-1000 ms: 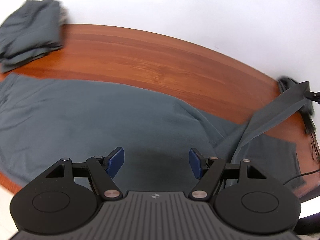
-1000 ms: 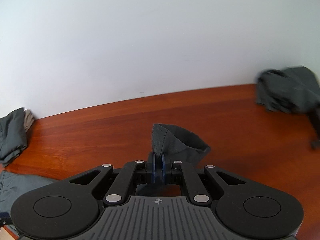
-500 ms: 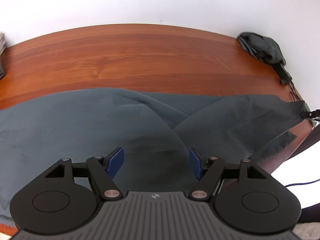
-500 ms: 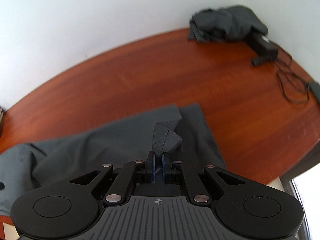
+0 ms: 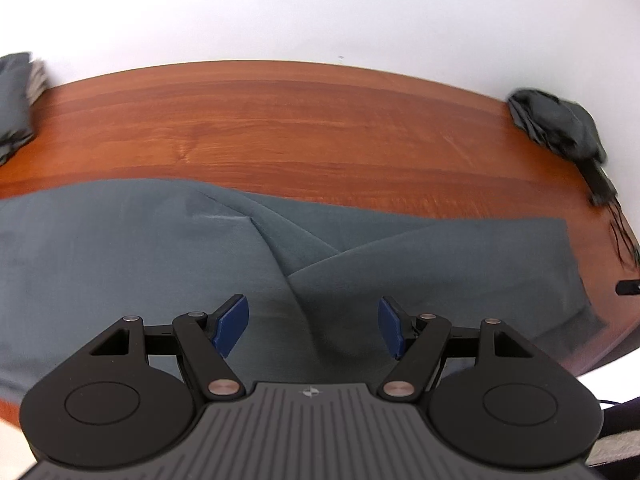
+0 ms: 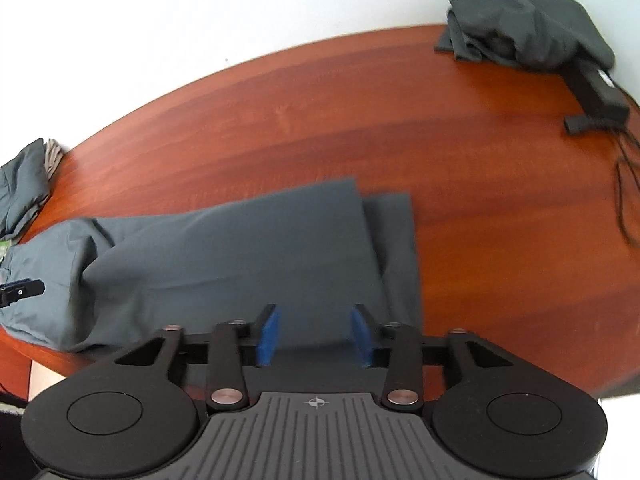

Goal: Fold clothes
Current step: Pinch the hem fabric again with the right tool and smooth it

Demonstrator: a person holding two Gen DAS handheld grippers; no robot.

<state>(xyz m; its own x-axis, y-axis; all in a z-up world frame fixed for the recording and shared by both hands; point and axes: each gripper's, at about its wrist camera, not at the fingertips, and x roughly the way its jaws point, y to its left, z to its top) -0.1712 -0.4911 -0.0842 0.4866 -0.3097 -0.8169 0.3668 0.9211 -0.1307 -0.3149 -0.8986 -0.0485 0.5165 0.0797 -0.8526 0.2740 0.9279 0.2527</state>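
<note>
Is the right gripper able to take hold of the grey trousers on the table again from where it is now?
Probably yes. The right gripper is open, its fingers just parted, and the grey trousers lie flat right below and ahead of it. Nothing stands between them on the table.

Before you the trousers (image 6: 240, 248) lie across the table (image 6: 360, 120); one clothes pile (image 6: 528, 36) sits far right, another (image 6: 24, 184) far left.

Grey trousers (image 6: 240, 256): matt woven cloth, smooth. Table (image 6: 400, 128): reddish wood, satin sheen. Right gripper (image 6: 316, 336): matt black plastic, blue pads (image 6: 269, 334).
</note>
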